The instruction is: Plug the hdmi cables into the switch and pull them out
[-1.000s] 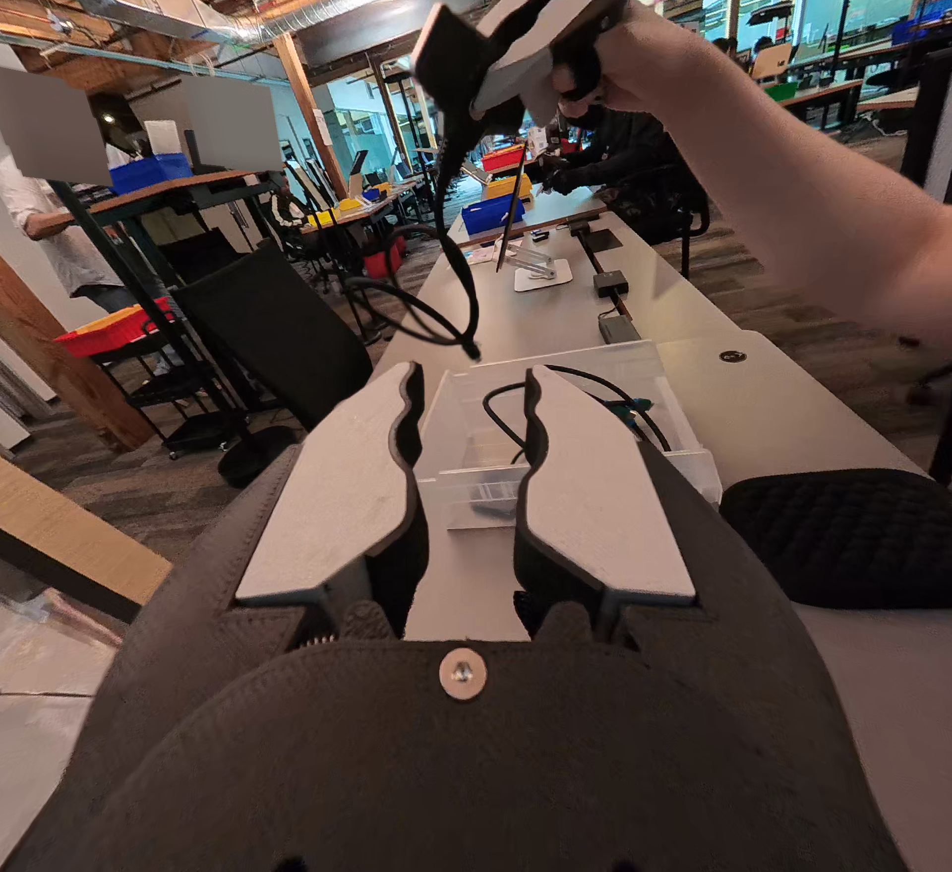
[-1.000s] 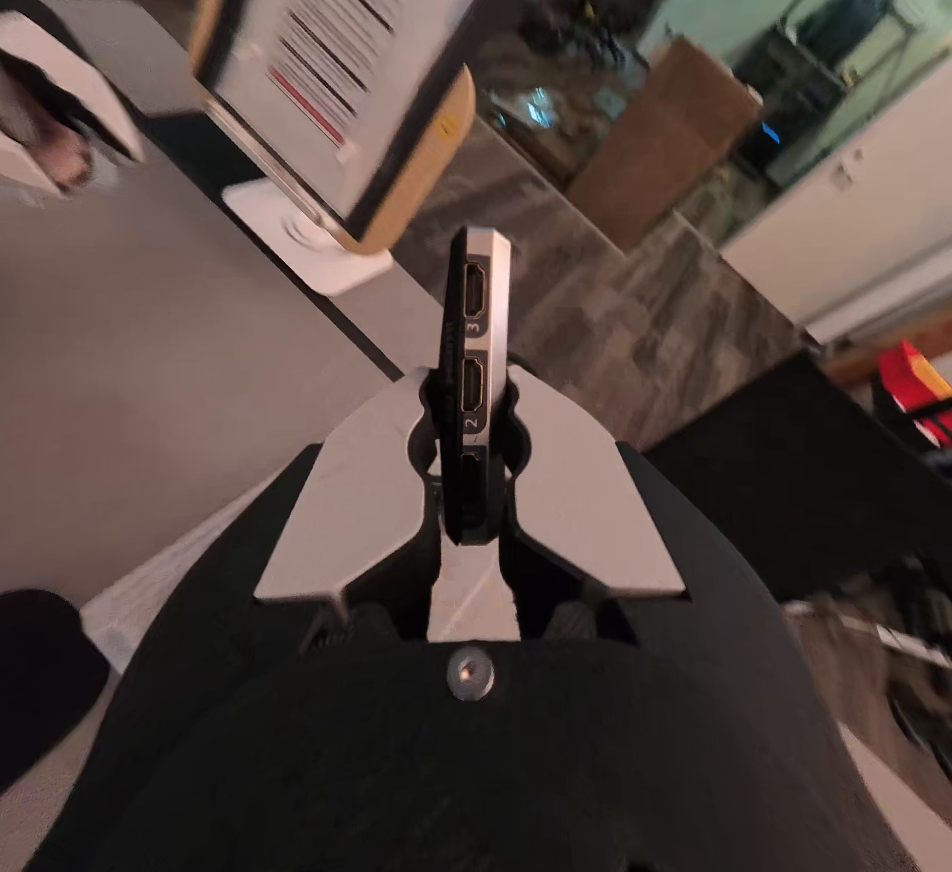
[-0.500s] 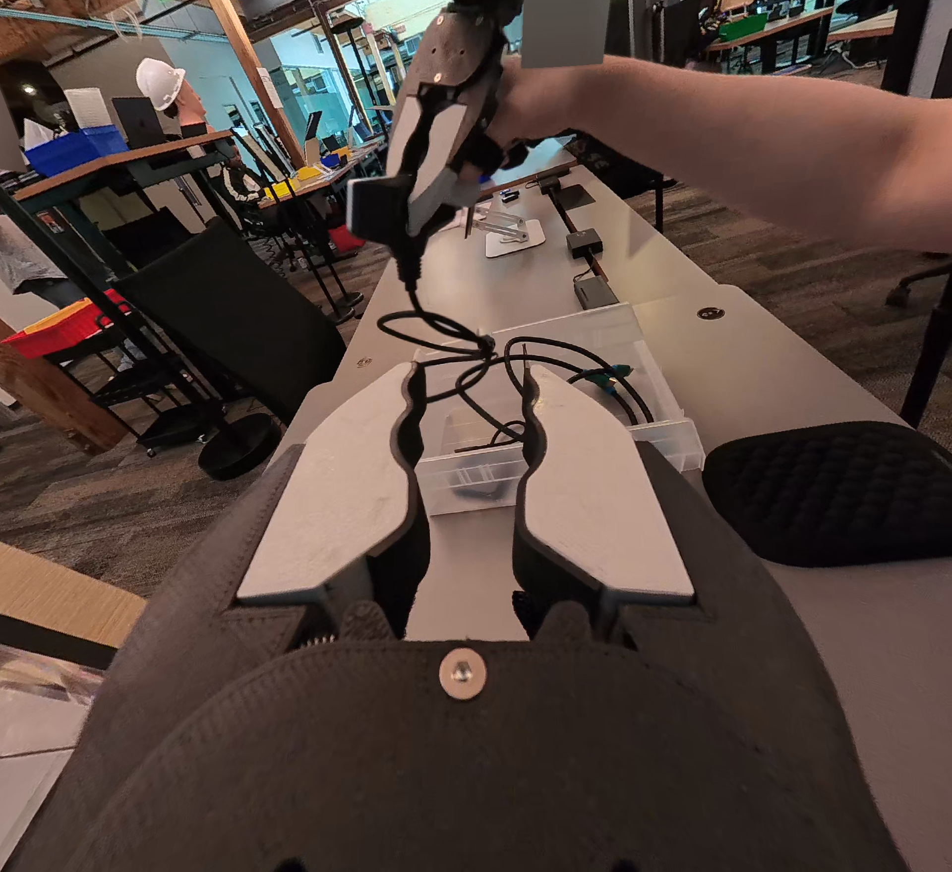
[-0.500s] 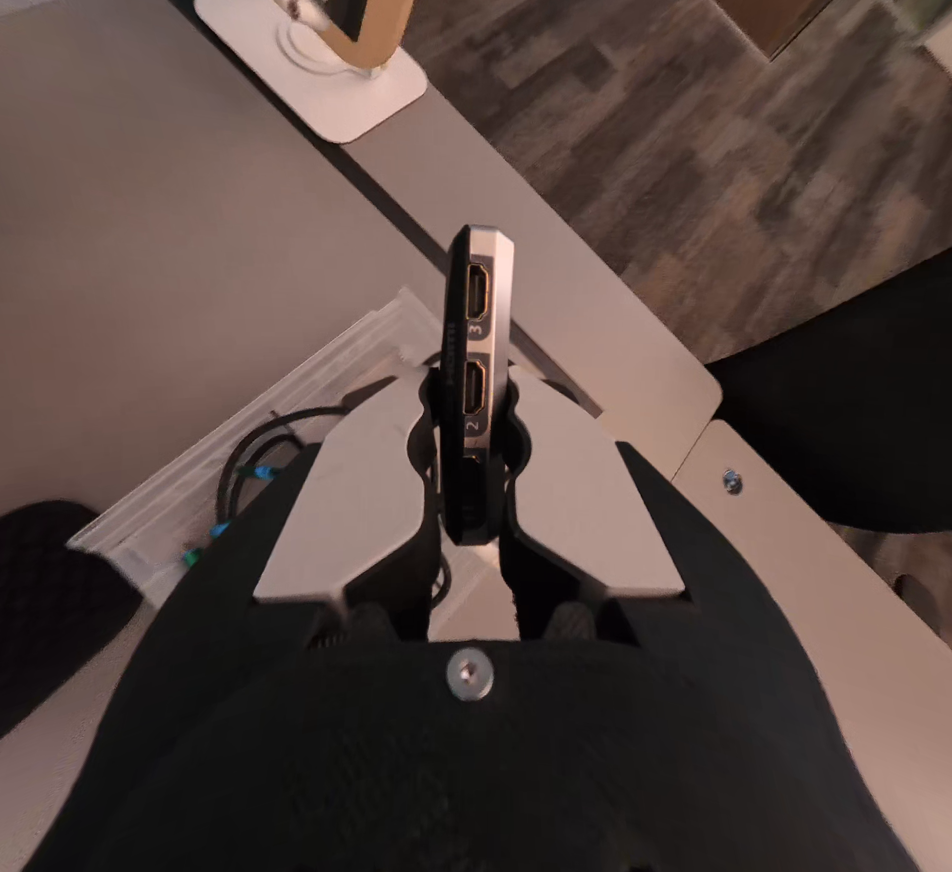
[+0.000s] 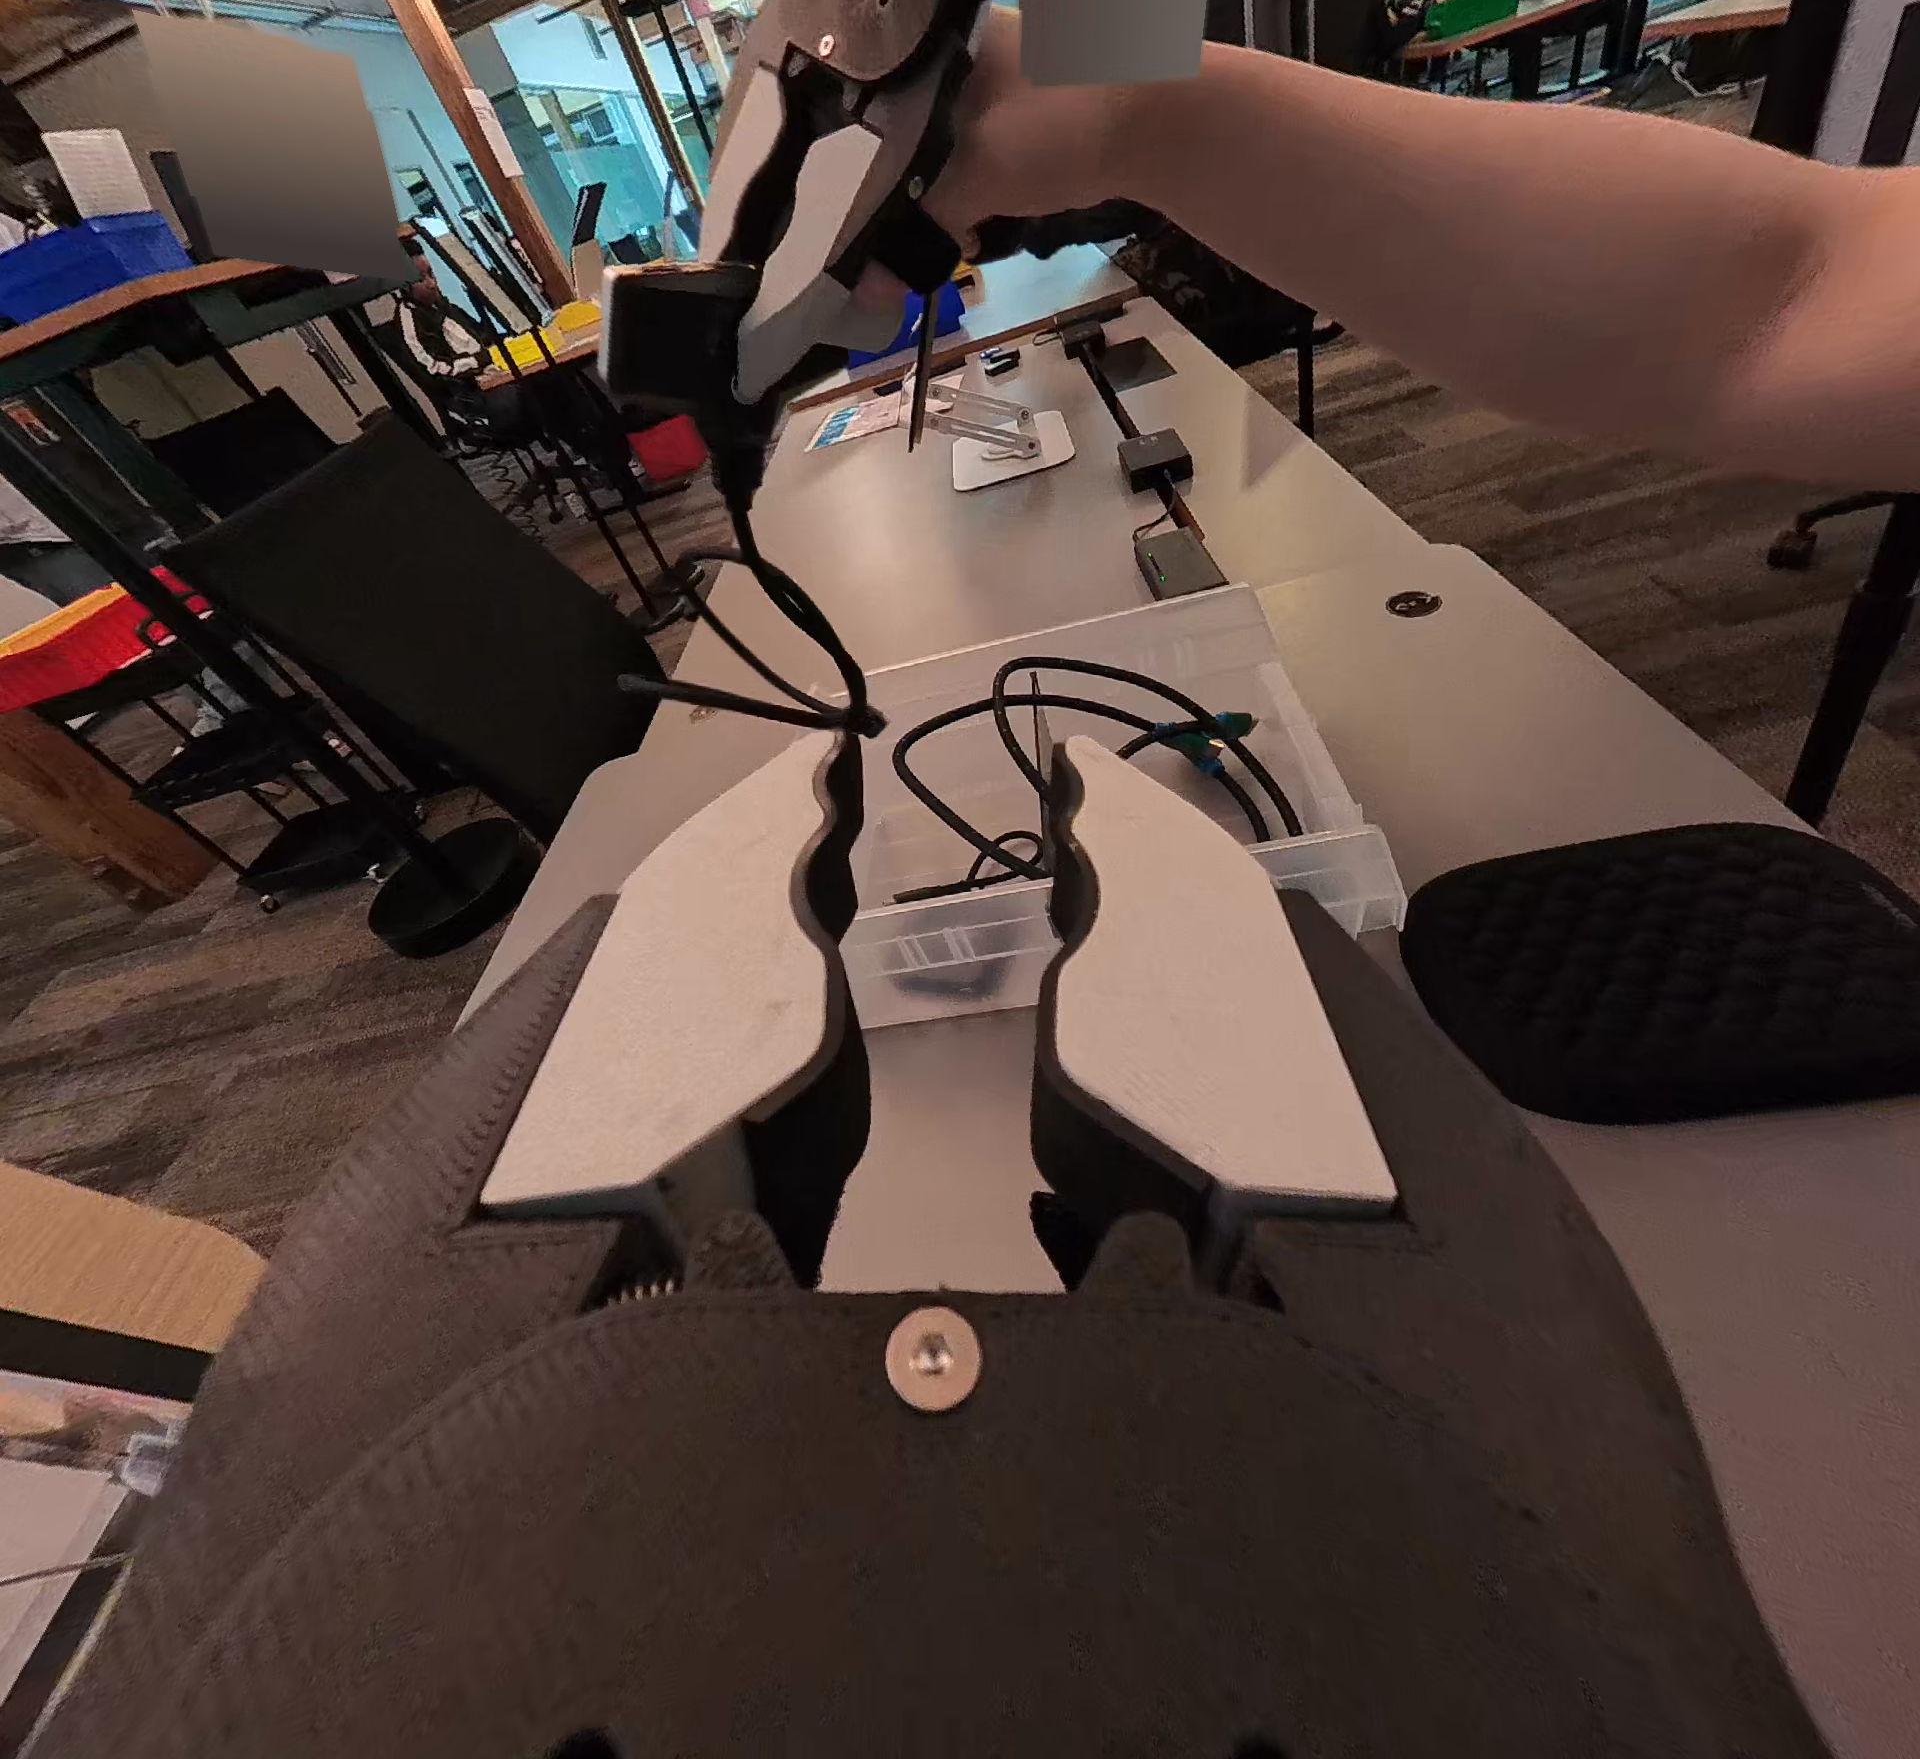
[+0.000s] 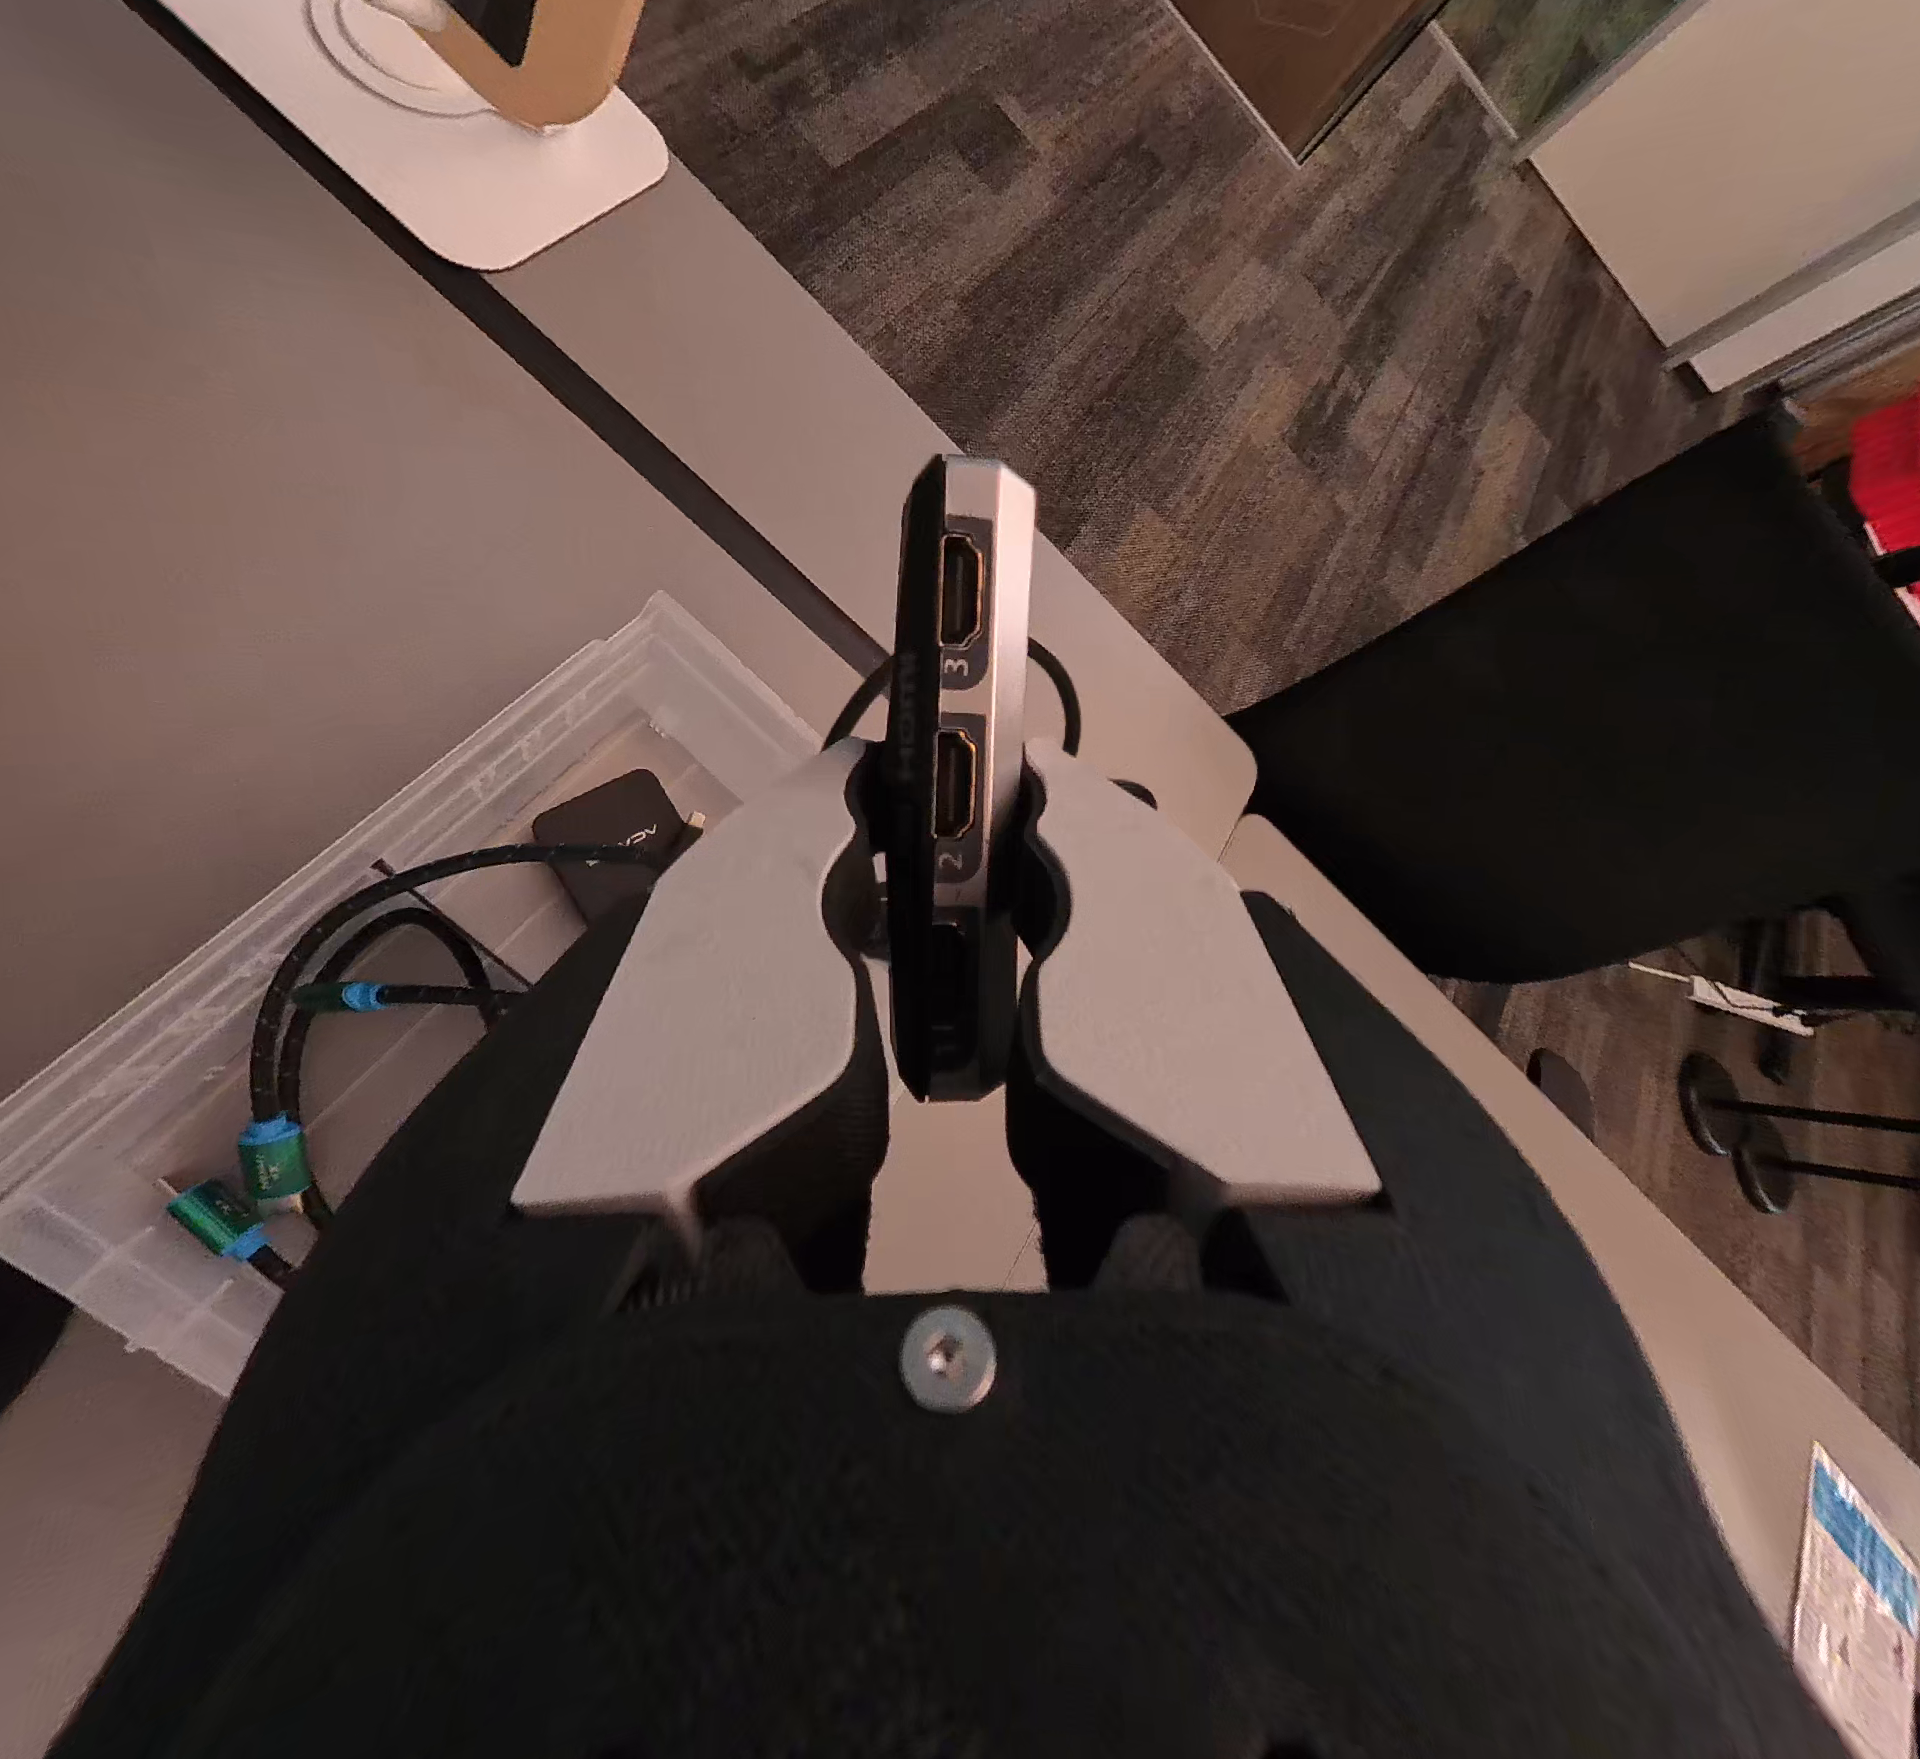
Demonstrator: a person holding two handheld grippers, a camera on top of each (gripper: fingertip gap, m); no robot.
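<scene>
Left claw low over worktop, fingers parted with a clear gap, gripping nothing. Just beyond its tips: clear plastic bin on the worktop, holding coiled black hdmi cables with green-blue plugs. Black mesh pad on the worktop, right of the bin.

Right claw in the air above the bin's far-left side, clamped on the switch. Switch stands on edge between the fingers, port side facing the camera; two upper ports clearly empty, the lowest sits between the fingers, hard to tell. Its black lead hangs down in loops toward the bin's left edge. A small black box lies inside the bin.

Beyond the bin: white stand base on the worktop.
</scene>
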